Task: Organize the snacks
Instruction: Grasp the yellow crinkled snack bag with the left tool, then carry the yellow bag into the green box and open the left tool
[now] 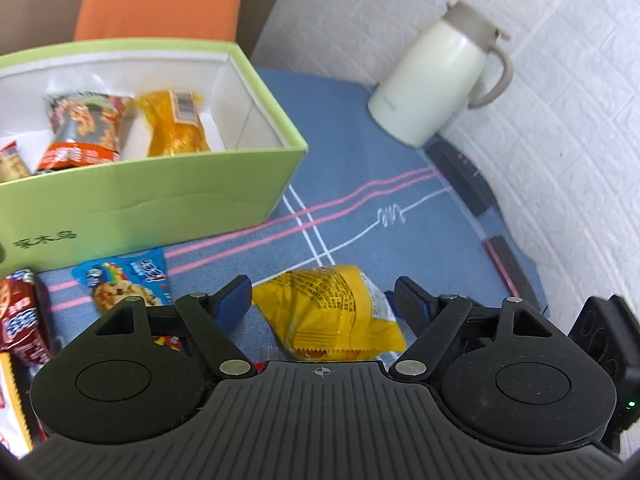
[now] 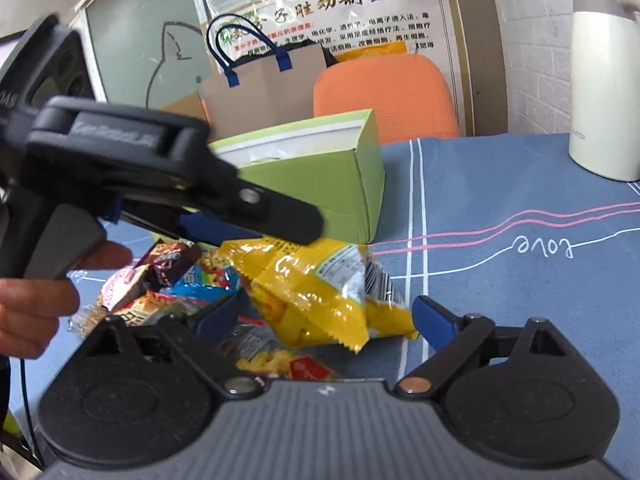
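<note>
A yellow snack bag (image 1: 332,312) lies on the blue tablecloth between the open fingers of my left gripper (image 1: 322,298). In the right wrist view the same yellow bag (image 2: 316,292) lies between the open fingers of my right gripper (image 2: 328,312), and the left gripper (image 2: 256,220) hovers just above it. A green box (image 1: 140,196) holds an orange-black packet (image 1: 84,128) and a clear yellow packet (image 1: 176,124). It also shows in the right wrist view (image 2: 320,184). A pile of loose snacks (image 2: 168,284) lies left of the bag.
A blue cookie packet (image 1: 128,280) and a red packet (image 1: 20,320) lie in front of the box. A white thermos jug (image 1: 436,76) stands at the back by the brick wall. An orange chair (image 2: 384,96) and a paper bag (image 2: 264,84) are behind the table.
</note>
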Tool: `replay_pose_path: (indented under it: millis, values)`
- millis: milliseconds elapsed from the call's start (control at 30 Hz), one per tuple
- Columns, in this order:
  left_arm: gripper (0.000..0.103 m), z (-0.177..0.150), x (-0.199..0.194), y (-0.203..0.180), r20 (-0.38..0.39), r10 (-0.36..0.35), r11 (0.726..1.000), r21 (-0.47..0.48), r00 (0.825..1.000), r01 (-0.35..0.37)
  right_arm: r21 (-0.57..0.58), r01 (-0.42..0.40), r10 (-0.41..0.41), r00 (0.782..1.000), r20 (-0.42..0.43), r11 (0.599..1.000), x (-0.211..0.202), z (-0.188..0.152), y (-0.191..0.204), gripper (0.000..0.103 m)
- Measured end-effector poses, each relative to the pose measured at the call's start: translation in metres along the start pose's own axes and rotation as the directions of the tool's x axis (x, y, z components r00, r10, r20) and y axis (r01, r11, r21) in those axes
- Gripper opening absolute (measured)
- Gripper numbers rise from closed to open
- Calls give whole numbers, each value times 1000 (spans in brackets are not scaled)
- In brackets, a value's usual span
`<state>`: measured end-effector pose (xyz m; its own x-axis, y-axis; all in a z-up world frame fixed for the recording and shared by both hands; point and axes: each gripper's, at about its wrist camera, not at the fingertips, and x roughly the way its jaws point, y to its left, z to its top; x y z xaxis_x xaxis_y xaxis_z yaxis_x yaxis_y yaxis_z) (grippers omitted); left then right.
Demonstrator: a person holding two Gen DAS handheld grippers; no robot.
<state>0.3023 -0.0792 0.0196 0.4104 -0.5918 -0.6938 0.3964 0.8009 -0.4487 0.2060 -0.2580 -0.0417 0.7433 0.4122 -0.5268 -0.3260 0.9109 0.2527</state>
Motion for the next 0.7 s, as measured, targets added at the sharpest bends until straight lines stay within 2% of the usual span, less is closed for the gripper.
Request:
replay_pose_path:
  millis: [100, 233, 267, 300, 400, 500, 533, 567, 600, 700]
  values:
    - [65, -3, 15, -3, -31, 26, 999, 21, 999, -26, 15, -15, 15, 1000, -18, 1000, 8, 4, -3, 93]
    - [66, -5, 21, -4, -28, 6, 1000, 29, 1000, -5, -21, -5, 4, 999, -39, 1000, 14, 6, 1, 94]
    - [66, -6, 21, -4, -26, 10, 999, 37, 1000, -9, -28, -13, 12, 999, -41, 1000, 15, 6, 1, 101]
    - [66, -7, 21, -3, -26, 10, 999, 42, 1000, -9, -29, -4, 3, 999, -35, 1000, 14, 4, 1, 102]
    - [65, -8, 19, -1, -29, -2, 999, 47, 1000, 3, -24, 32, -33, 999, -33, 999, 14, 4, -2, 102]
    - [61, -8, 25, 2, -57, -39, 999, 17, 998, 40, 12, 3, -2, 998, -62, 1000, 21, 4, -6, 102]
    - [45, -10, 27, 5, -74, -68, 998, -5, 995, 67, 9, -6, 7, 998, -60, 1000, 22, 3, -5, 97]
    - [41, -12, 27, 7, -85, -98, 995, -27, 992, 96, -5, 16, -17, 998, -55, 1000, 20, 2, -2, 86]
    - [36, -14, 24, 7, -74, -84, 996, -29, 994, 82, -35, 41, -43, 998, -41, 999, 15, 2, 3, 73]
    - [35, -17, 1, 5, -20, -125, 992, -32, 992, 124, -120, 77, -75, 997, 18, 990, -5, 4, 25, 70]
